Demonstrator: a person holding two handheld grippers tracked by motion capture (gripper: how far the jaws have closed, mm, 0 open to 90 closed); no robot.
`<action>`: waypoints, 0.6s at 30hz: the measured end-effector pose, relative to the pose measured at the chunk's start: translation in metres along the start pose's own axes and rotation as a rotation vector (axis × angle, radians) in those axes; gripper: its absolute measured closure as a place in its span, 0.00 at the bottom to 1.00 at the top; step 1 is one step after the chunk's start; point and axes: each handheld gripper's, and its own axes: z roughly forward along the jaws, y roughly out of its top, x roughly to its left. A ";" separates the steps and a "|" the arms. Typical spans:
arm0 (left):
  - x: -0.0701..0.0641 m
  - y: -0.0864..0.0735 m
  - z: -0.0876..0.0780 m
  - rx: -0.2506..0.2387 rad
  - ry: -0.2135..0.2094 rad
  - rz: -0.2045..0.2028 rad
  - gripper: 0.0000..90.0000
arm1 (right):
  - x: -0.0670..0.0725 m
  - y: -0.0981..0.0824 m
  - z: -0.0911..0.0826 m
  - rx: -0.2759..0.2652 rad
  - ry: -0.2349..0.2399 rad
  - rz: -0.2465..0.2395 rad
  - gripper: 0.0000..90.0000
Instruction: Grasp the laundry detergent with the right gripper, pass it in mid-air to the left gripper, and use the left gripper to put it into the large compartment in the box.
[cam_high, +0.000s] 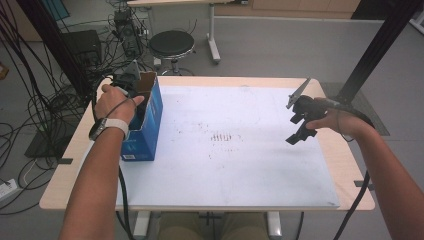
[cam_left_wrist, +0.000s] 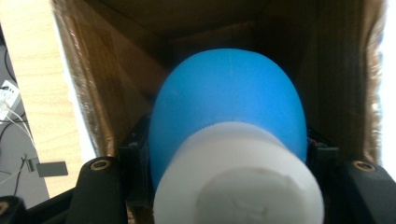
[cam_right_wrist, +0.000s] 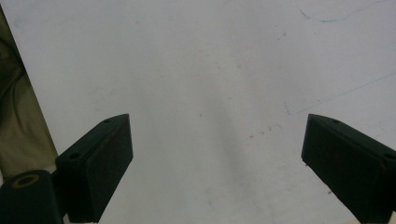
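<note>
A person's left gripper (cam_high: 131, 85), reaching down into an open blue cardboard box (cam_high: 150, 125) at the table's left edge, clamps a blue rubber bulb with a white neck (cam_left_wrist: 229, 130) between its jaws. The step looks like placing the bulb inside; next, the jaws likely need to part. The right gripper (cam_high: 301, 125) hovers wide and empty above the white mat (cam_high: 235, 165).

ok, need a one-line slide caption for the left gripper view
Left tool shut on a blue-and-white object, holding it inside an open cardboard box.
</note>
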 end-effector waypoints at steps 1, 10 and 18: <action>0.000 0.000 0.000 0.001 0.000 0.000 0.41 | 0.000 0.000 0.000 0.000 0.000 0.000 0.10; 0.001 0.002 0.002 0.007 -0.004 0.001 0.41 | -0.001 0.000 0.002 0.005 0.003 0.001 0.10; 0.002 0.003 0.002 0.012 -0.004 0.010 0.41 | -0.002 -0.002 0.000 -0.003 0.001 0.009 0.10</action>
